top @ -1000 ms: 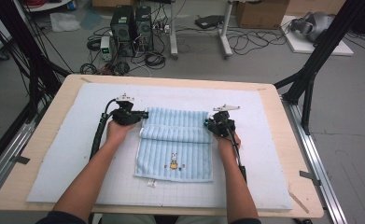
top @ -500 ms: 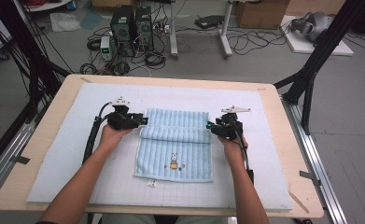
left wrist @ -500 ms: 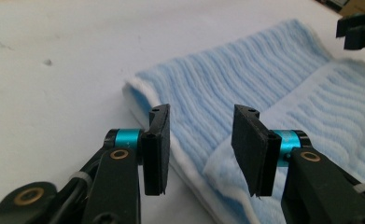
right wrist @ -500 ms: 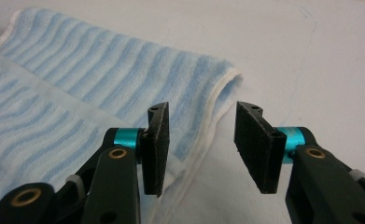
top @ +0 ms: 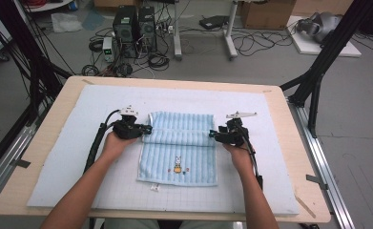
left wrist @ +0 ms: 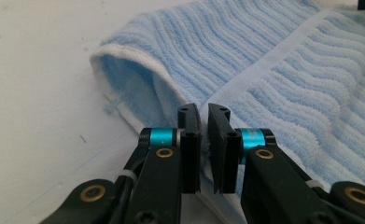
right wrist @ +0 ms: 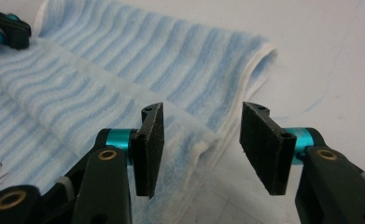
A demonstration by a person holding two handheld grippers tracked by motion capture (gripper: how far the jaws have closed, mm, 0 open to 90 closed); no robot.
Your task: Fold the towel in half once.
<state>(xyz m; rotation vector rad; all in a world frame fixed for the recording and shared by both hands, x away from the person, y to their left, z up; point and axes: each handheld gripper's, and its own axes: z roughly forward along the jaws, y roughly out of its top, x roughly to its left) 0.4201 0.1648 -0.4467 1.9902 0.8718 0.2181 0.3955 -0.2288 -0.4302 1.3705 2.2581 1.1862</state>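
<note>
1. Between the jaws of the left gripper (left wrist: 203, 149) only a thin slit shows: they have just been closing and now stand nearly shut on the white hem of the blue towel (left wrist: 283, 79), pinched at the near corner of its folded-over part. That pinch gives a firm hold on the loose edge, so it can be lifted or drawn.
2. At the right gripper (right wrist: 201, 149) the jaws have just been opening and stand moderately wide, one pad on either side of the matching towel corner, neither pressing the cloth; it seems lined up to take that corner.
3. Seen from the high view, the left gripper (top: 145, 130) and right gripper (top: 214, 135) face each other across the towel (top: 178, 152) at the ends of the same fold line, probably so both corners travel together and the fold stays straight.
4. Its far part is doubled over toward the person, and the lower part with the small rabbit print (top: 177, 165) lies flat.
5. Underneath, the white mat (top: 79, 157) covers the wooden table (top: 46, 138), a soft, level base for folding.
</note>
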